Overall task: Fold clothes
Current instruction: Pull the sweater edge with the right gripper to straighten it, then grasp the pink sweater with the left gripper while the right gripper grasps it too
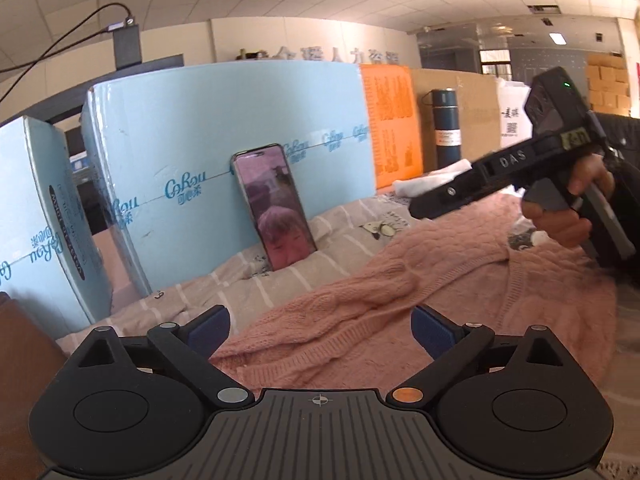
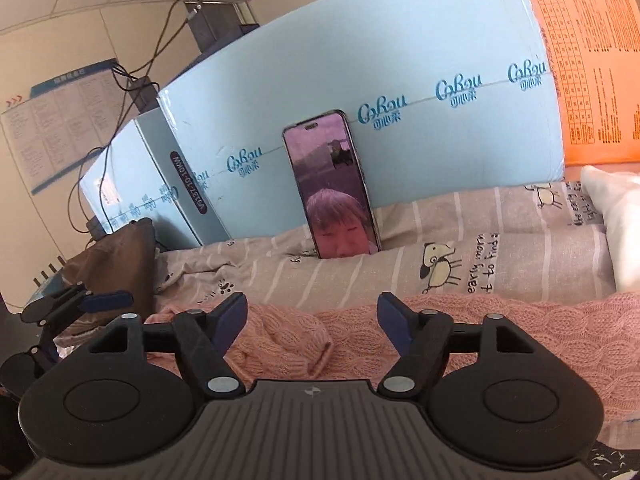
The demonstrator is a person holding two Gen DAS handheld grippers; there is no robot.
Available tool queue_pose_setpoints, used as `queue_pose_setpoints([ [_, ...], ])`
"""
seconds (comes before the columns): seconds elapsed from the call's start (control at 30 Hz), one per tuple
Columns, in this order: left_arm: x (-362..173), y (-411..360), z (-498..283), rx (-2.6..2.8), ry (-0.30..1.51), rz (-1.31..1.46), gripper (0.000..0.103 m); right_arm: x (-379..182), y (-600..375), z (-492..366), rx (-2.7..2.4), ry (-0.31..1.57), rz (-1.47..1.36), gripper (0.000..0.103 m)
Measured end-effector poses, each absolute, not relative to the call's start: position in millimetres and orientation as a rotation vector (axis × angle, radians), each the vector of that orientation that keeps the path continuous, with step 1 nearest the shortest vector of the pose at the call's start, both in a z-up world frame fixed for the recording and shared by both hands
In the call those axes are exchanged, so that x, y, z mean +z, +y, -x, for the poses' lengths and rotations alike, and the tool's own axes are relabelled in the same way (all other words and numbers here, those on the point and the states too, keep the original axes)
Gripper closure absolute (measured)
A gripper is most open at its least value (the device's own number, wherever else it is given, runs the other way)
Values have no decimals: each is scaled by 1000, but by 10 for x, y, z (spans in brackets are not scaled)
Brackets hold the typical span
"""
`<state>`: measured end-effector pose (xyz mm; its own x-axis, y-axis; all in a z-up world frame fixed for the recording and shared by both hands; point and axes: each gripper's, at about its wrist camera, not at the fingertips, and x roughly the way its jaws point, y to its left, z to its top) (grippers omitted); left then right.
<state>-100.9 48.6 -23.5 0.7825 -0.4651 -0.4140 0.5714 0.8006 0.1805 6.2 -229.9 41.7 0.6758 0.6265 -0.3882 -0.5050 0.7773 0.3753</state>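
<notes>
A pink cable-knit sweater [image 1: 420, 280] lies spread on a striped, cartoon-print sheet [image 1: 280, 276]. My left gripper [image 1: 320, 324] hovers over the sweater's near left edge, open, with only the knit showing below between its blue pads [image 1: 208, 330]. In the right wrist view my right gripper [image 2: 312, 312] is open just above a folded sleeve end [image 2: 288, 340] of the sweater [image 2: 540, 344], gripping nothing. A hand [image 1: 560, 224] holds the right gripper's handle at the right of the left wrist view. The left gripper [image 2: 92, 304] shows at the far left of the right wrist view.
A phone [image 1: 276, 208] with a lit screen leans against light-blue cartons [image 1: 200, 128] behind the sheet. An orange box [image 1: 394, 120], a dark flask [image 1: 446, 128] and a white cloth [image 1: 428, 180] stand at the back right. A brown bag [image 2: 116, 256] sits at the left.
</notes>
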Motion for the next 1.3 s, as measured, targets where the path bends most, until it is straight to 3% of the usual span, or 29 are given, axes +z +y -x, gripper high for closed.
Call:
queue_pose_setpoints([
  [0.03,-244,502,1117,-591,367,-320,3,464,-2330,0,665,500,-221,17],
  [0.17,-295,544,1457,-660,411,-378,2,536,-2503,249,695,443,-119,8],
  [0.33,-435,456,1738,-741,490,-511,2,484,-2727,630,668,488,47,5],
  [0.83,-681,5,1644,-655,418,-667,1,15,-2756,1579,684,573,542,5],
  [1.2,-672,383,1621,-443,437,-663,1,31,-2806,1337,655,497,440,7],
  [1.3,-680,312,1583,-498,397,-670,2,84,-2753,1270,709,459,418,18],
])
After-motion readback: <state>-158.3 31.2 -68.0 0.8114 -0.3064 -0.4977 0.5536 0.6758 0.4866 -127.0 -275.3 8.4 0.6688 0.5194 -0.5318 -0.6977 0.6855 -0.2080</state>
